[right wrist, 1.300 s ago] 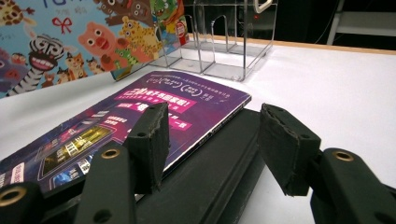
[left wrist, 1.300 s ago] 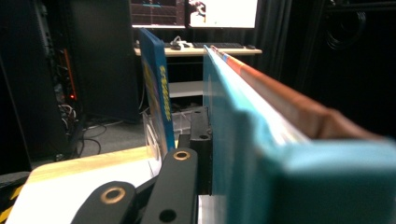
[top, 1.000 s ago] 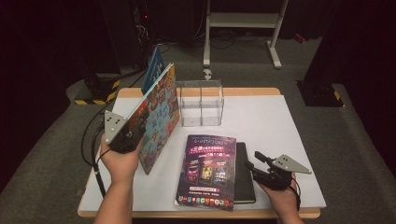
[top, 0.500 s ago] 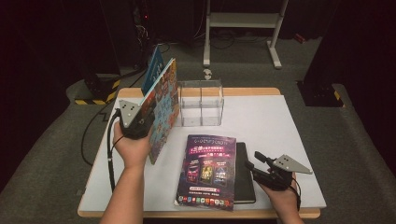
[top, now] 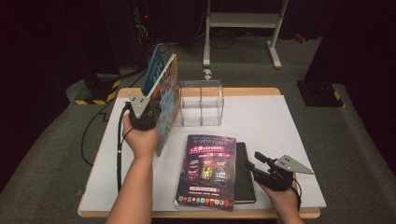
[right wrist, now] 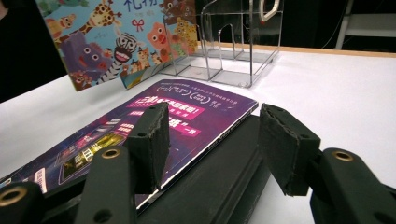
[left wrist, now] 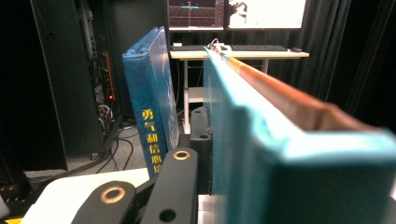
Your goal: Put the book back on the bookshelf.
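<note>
While right tongs (top: 252, 161) rest (agape), left tongs (top: 156, 109) clamp picture book (top: 168, 105).

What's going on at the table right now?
A person's left gripper is shut on a colourful picture book, holding it upright beside the clear plastic rack, next to a blue book already standing there. The right gripper rests open near the table's front edge, by a purple magazine lying on a black notebook.

We see a glossy printed cover on the picture book (top: 167, 100) at upper left, and a glossy purple paper magazine (top: 207, 170) at lower centre. The holder (top: 201, 102) looks like clear smooth plastic. Our table (top: 280, 126) has a matt white top with wood edging.
</note>
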